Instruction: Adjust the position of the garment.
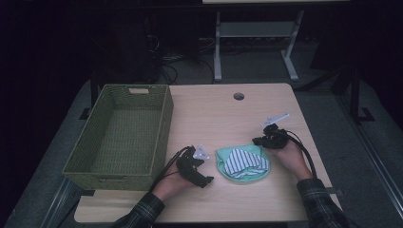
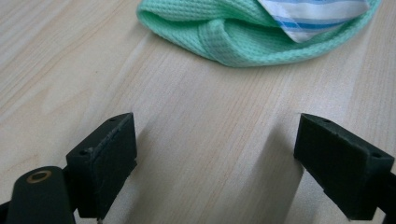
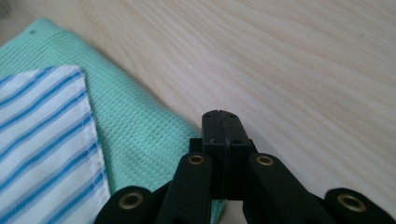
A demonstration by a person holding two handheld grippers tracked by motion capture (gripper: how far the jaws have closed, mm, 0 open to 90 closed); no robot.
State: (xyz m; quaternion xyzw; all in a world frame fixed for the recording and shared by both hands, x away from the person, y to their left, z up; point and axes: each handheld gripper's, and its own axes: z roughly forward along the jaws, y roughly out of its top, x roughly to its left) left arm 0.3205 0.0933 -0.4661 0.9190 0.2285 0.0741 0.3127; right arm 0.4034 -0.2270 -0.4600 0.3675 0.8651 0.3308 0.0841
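- Broadly, the table (image 1: 209, 114) is a pale wood-grain rectangle with rounded corners and a round cable hole near its far edge.
- On its left side stands the basket (image 1: 164, 123), an olive-green woven box with straight walls and a handle slot in the far end.
- Near the front edge, between the two hands, lies the green cloth (image 1: 242, 176): a mint waffle-knit piece bunched into a rough oval with a rolled, folded rim.
- Resting on it is the striped cloth (image 1: 244, 161), smooth white fabric with thin blue stripes and a stitched hem, folded to a point.
- Just left of the cloths, the left gripper (image 2: 215, 163) sits low over bare wood, its black block jaws standing wide apart with nothing between them; the green cloth's rim lies ahead of them.
- At the cloths' right edge, the right gripper (image 3: 220, 126) has its jaws pressed together, their tips at the green cloth's edge; whether any fabric is pinched cannot be told.
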